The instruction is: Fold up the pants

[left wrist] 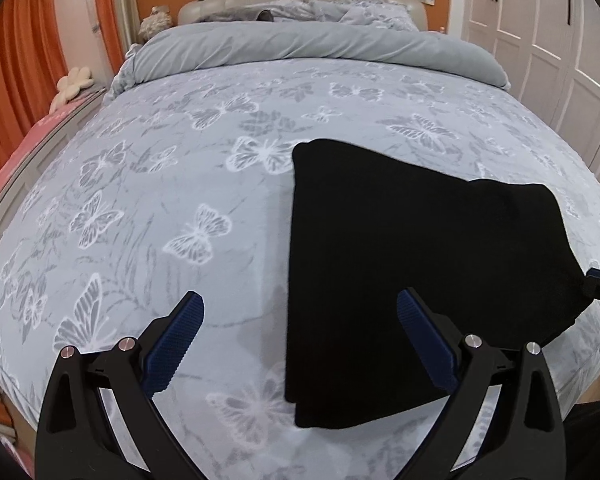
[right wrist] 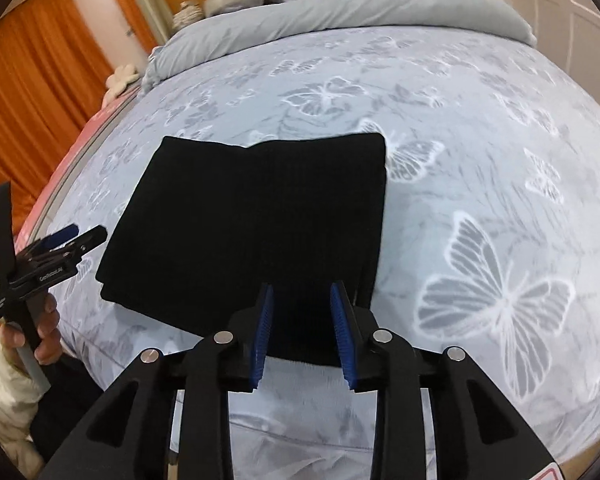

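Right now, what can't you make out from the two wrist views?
- Pants: layer count unreadable in either view; the black cloth shows no seams.
- Pants' near edge, right wrist view: hidden behind the right gripper.
- Right gripper, left wrist view: cut off by the right edge.
- Left gripper in the right wrist view: too small to read its opening.

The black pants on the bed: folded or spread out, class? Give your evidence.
Folded. The black pants lie as a compact rectangle on the butterfly bedspread, with stacked layers visible along the edges and no separate legs showing.
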Motion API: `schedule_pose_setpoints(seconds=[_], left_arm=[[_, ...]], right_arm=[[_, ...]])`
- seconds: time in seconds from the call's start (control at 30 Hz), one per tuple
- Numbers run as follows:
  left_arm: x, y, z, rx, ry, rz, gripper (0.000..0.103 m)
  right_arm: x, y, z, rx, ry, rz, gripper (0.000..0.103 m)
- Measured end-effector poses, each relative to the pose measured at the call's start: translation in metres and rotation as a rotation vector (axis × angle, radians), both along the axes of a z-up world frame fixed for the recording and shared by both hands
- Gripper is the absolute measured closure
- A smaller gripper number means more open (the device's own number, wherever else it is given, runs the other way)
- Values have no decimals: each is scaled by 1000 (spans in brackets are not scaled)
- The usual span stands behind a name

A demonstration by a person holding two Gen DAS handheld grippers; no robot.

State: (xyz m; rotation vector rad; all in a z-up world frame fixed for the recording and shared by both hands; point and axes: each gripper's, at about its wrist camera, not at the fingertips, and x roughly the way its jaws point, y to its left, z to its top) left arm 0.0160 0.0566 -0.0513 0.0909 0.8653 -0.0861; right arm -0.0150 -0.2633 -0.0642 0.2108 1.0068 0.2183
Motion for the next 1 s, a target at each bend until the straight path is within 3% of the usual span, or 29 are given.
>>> schedule_pose_setpoints(seconds=[0.07,0.13,0.23,0.33,0.43,0.5,0.53,0.57,0.6,0.63,0.73,0.8,0.83,0.87,0.9,0.93,1.0], left_arm=[[-2,3,0,3,6,4,8],[-4,7,-1,-20,27,-2,7],[0,20,-13,-165,153,-35,5],[13,38,-39,-303,309,0,5],[22,52,-63,-459,412,48,5],[25,53,-65,-480,413,56,5],[26,49,-63,-475,401,35,15],[27,45,-61,-497,396,-4,32],[27,41,-58,-517,410,-34,58],[24,40,-50,-504,396,-21,73],[3,40,-19,-485,337,-71,85],[-12,45,-7,-512,322,-98,84],[-18,45,-11,-513,336,-101,78],[-19,40,-22,-480,365,-92,73],[-19,37,-32,-423,381,-71,65],[-18,32,-44,-340,391,-35,53],[-18,31,-43,-316,371,-10,44]], right_arm=[[-2,-3,-3,10,2,-3,68],[-7,-3,-4,31,5,-7,56],[-14,-2,-6,61,6,-21,41],[-11,0,-16,62,45,-38,41],[-5,-2,-27,119,85,-72,33],[-1,-4,-32,157,94,-86,39],[1,-4,-33,154,94,-88,77],[5,-3,-34,118,85,-90,89],[7,-3,-32,145,89,-77,91],[7,-7,-26,204,85,-75,92],[-13,-7,9,224,9,-17,92],[-26,-15,15,237,-9,-6,91],[-25,-22,4,224,22,-26,84],[-21,-25,-11,175,71,-50,78],[-16,-27,-28,103,134,-80,53],[-12,-29,-42,65,197,-110,48],[-15,-31,-31,121,138,-108,46]])
